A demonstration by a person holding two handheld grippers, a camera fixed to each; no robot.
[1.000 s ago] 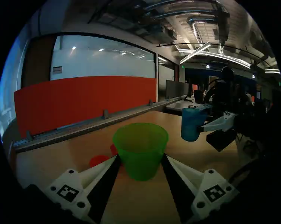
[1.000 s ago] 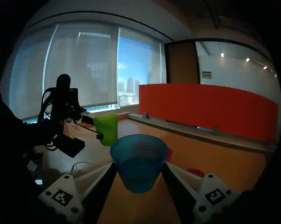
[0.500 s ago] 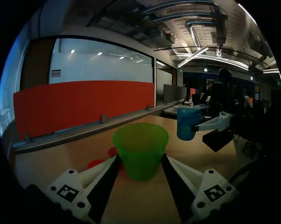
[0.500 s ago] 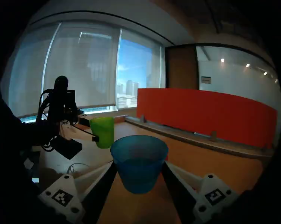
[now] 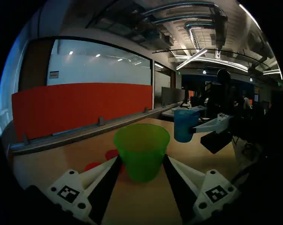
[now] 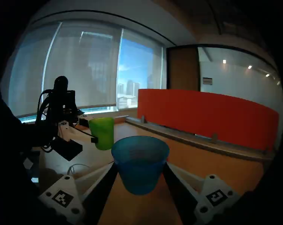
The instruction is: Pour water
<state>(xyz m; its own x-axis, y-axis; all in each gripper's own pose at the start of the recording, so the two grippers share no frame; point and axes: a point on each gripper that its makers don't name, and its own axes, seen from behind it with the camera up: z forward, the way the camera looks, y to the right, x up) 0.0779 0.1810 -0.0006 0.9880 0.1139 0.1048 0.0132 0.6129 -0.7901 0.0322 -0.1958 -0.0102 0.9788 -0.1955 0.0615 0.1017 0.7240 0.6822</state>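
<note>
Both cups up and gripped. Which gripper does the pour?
Right gripper, likely: its blue cup seems to hold liquid; the left gripper holds a green cup that looks empty. Both upright.

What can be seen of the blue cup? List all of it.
The blue cup is a translucent, plastic-looking tumbler, wider at its round open rim than at its base, with no handle. It is upright in the air above the wooden table, clamped from both sides by the fingers of the right gripper. Nothing else touches it; the green cup hangs apart from it. Whether it holds water cannot be told.
</note>
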